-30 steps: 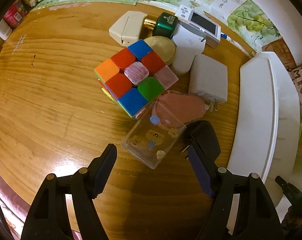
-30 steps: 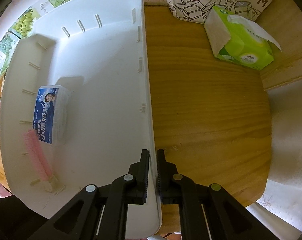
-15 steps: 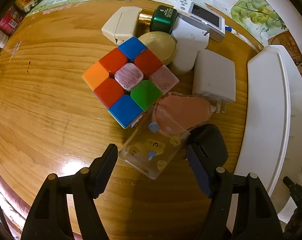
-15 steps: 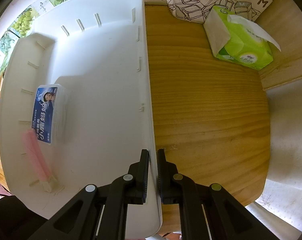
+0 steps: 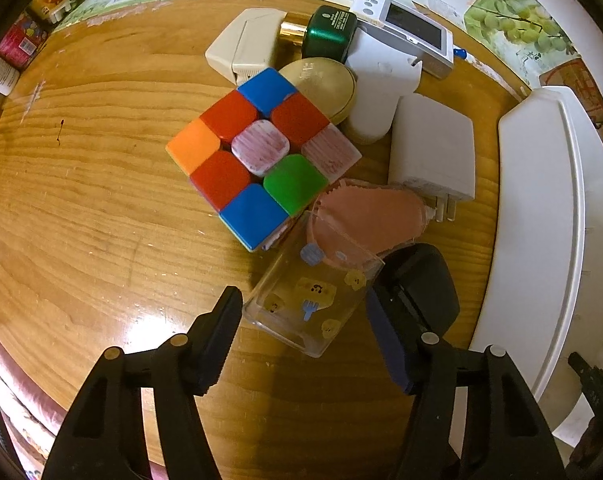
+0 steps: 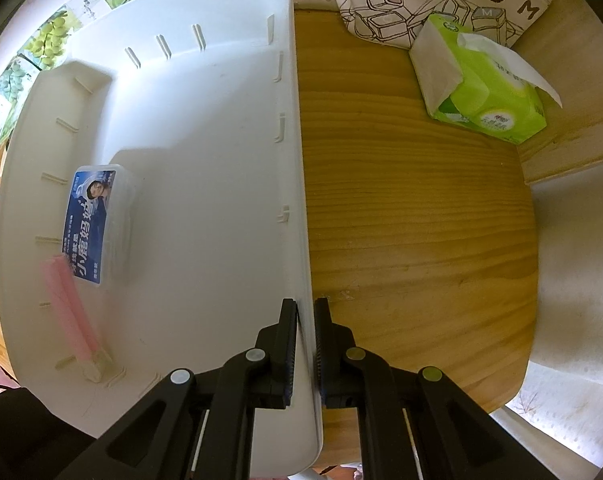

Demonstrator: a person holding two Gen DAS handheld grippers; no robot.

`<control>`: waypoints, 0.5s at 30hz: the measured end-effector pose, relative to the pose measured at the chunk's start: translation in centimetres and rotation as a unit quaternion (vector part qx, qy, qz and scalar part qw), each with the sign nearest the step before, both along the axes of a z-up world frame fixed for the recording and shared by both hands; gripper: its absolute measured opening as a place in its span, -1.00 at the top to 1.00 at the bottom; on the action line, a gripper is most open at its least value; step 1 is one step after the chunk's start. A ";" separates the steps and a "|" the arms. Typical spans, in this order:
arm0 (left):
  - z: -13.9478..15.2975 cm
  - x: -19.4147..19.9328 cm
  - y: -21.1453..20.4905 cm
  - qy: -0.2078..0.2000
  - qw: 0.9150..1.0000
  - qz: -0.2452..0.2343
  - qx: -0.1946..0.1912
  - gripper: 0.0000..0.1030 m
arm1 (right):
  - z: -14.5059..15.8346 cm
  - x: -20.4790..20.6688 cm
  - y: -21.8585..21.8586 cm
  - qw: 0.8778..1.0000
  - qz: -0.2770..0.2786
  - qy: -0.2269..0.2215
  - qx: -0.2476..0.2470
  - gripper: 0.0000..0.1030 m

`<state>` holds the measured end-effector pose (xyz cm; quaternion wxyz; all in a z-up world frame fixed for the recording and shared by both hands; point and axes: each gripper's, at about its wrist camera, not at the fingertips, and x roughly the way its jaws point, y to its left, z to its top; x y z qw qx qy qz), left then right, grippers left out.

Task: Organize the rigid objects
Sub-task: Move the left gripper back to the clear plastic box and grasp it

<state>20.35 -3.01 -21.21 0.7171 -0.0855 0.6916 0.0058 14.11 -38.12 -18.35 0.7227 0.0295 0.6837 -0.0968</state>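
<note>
Two jaws closing, not yet touching, around a clear stickered case (image 5: pixel 311 300); right jaws clamp the white bin (image 6: pixel 205 160).

Cube (image 5: pixel 261 156) sits behind the clear case (image 5: pixel 313 296) — bin (image 5: pixel 541 216) to the right (chargers between).

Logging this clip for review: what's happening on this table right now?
A person is sorting small items into a white bin. The right gripper is shut on the bin's wall. The left gripper points down over a clear plastic case beside a puzzle cube; its jaws have just been closing around the case but do not yet press it.
</note>
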 end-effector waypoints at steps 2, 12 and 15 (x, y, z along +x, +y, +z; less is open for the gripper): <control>0.0 -0.1 0.4 0.000 1.000 0.001 -0.003 -0.28 | 0.0 0.0 0.0 1.000 0.001 0.000 0.000 0.83; -0.4 -1.4 0.3 0.002 1.000 0.004 -0.008 -0.18 | 0.0 0.0 0.4 1.000 0.011 -0.001 -0.005 0.83; -0.5 -2.0 0.3 0.004 1.000 0.006 -0.009 -0.17 | -0.1 -0.1 0.6 1.000 0.015 -0.001 -0.006 0.83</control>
